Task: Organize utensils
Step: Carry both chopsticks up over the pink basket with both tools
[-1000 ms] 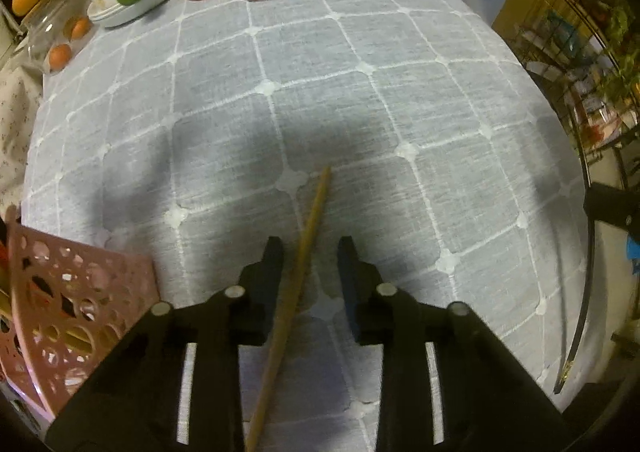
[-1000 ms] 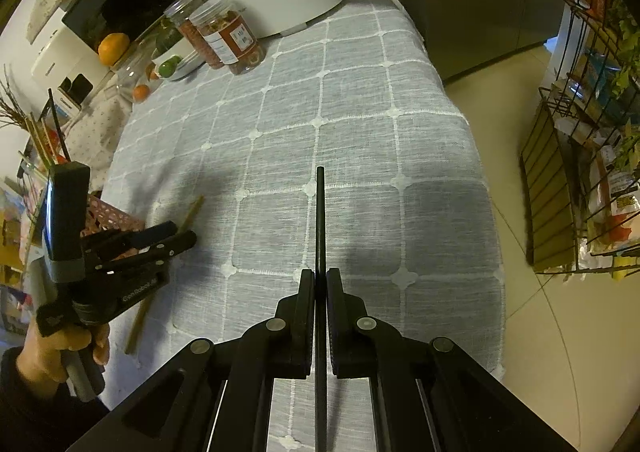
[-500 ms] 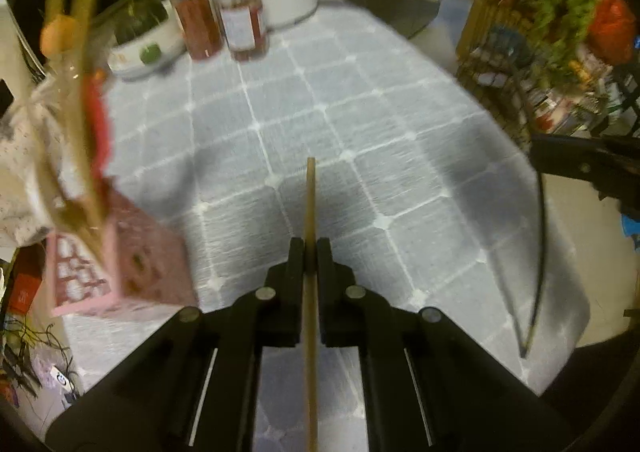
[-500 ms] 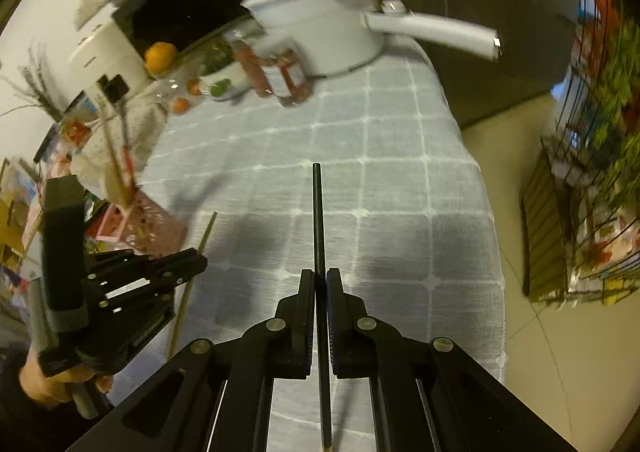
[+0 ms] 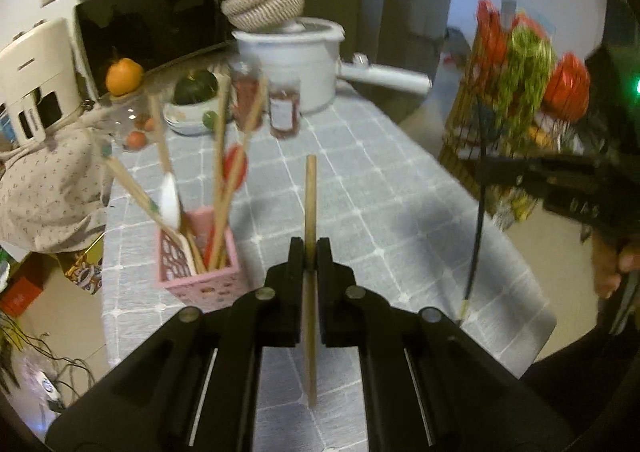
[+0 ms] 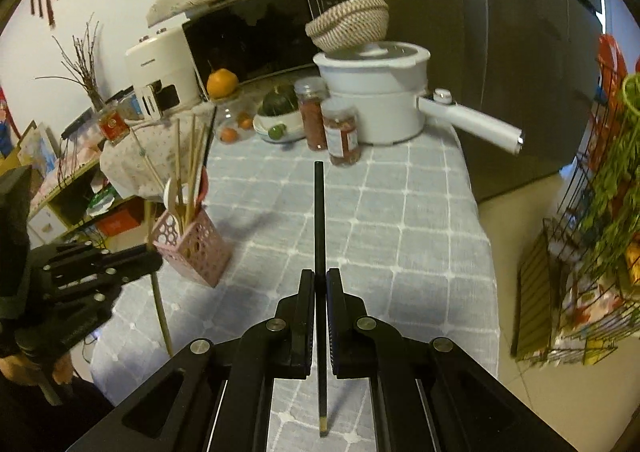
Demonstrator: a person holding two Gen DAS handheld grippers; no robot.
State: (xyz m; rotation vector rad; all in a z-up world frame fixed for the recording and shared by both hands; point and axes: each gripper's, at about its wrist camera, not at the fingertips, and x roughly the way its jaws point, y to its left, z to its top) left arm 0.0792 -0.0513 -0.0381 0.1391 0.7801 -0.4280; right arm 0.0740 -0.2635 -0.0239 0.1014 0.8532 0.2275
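Chopsticks, one to each gripper. Left wrist view: a slender, round, pale wooden chopstick (image 5: 310, 204) runs up the centre of the frame, pinched between the flat black pads of the left gripper (image 5: 310, 252), whose jaws are pressed together on it; both ends stand free above the grey woven tablecloth with a white grid (image 5: 360, 188). At left centre a square pink plastic holder with perforated walls (image 5: 200, 272) stands on the cloth, filled with leaning wooden sticks and a white spoon. At the right edge the right gripper (image 5: 486, 172), blurred, carries a thin black chopstick (image 5: 476, 236) hanging downward, with a hand (image 5: 608, 268) behind it. At upper centre stand a smooth white pot with a long handle (image 5: 296, 64) and two clear jars with reddish contents (image 5: 284, 108).

Right wrist view: the black chopstick (image 6: 319, 220), straight and matte, runs up the centre of the frame, clamped between the closed jaws of the right gripper (image 6: 320, 280). The pink holder (image 6: 192, 248) stands tilted in the picture at left centre. At the left edge the left gripper (image 6: 154, 252) grips the wooden chopstick (image 6: 162, 316), which hangs just in front of the holder. The white pot (image 6: 372, 92), under a coiled woven basket (image 6: 348, 22), sits at upper centre.
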